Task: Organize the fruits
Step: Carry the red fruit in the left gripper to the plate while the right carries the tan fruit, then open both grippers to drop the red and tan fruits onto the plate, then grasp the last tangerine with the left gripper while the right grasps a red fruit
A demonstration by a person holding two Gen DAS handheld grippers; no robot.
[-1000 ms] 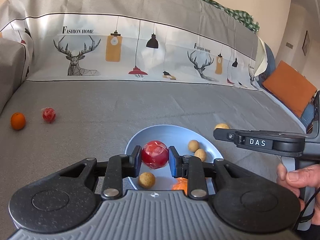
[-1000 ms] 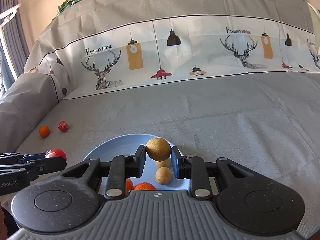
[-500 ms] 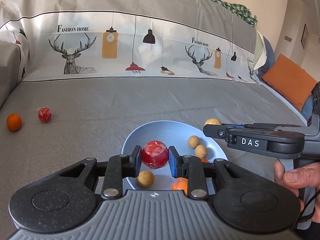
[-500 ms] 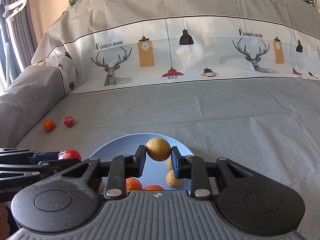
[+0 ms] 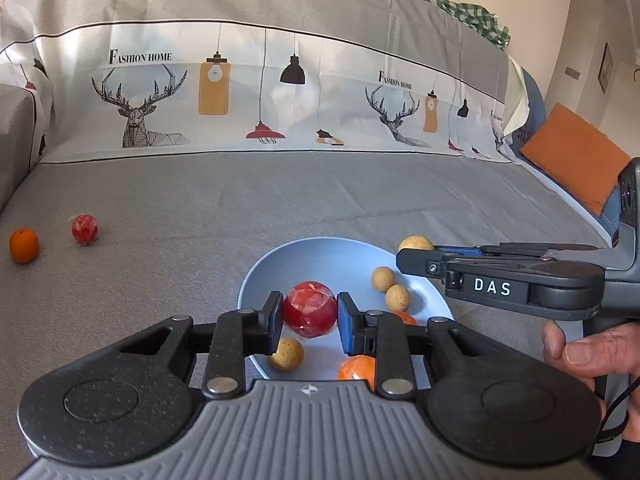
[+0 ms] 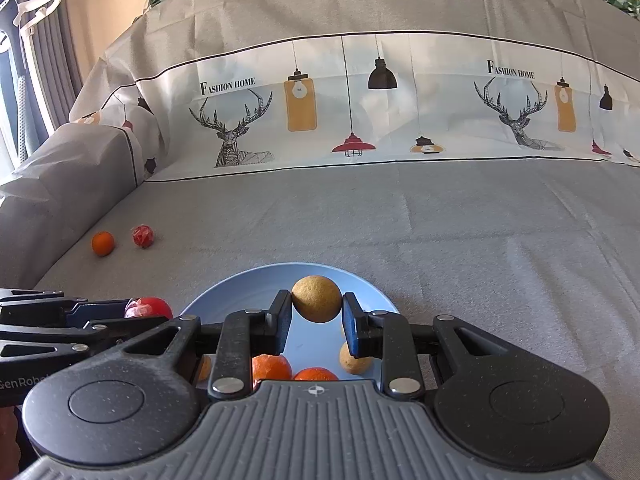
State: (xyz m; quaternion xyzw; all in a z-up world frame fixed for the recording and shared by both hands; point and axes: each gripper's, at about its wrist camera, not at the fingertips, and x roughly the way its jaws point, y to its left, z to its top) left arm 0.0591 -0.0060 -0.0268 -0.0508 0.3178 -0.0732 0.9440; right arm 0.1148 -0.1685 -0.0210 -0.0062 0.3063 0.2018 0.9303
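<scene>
while the left tool (image 5: 310, 316) clamps a glossy wrapped red ball (image 5: 310, 309), the right tool (image 6: 316, 314) pinches a matte tan sphere (image 6: 316, 298).

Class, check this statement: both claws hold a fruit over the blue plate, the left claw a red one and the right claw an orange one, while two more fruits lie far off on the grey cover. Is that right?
One detail is wrong. The right claw holds a tan round fruit, not an orange one, as the right wrist view shows. The rest stands: the left claw holds the red fruit over the blue plate, and an orange fruit and a small red fruit lie far off.
</scene>
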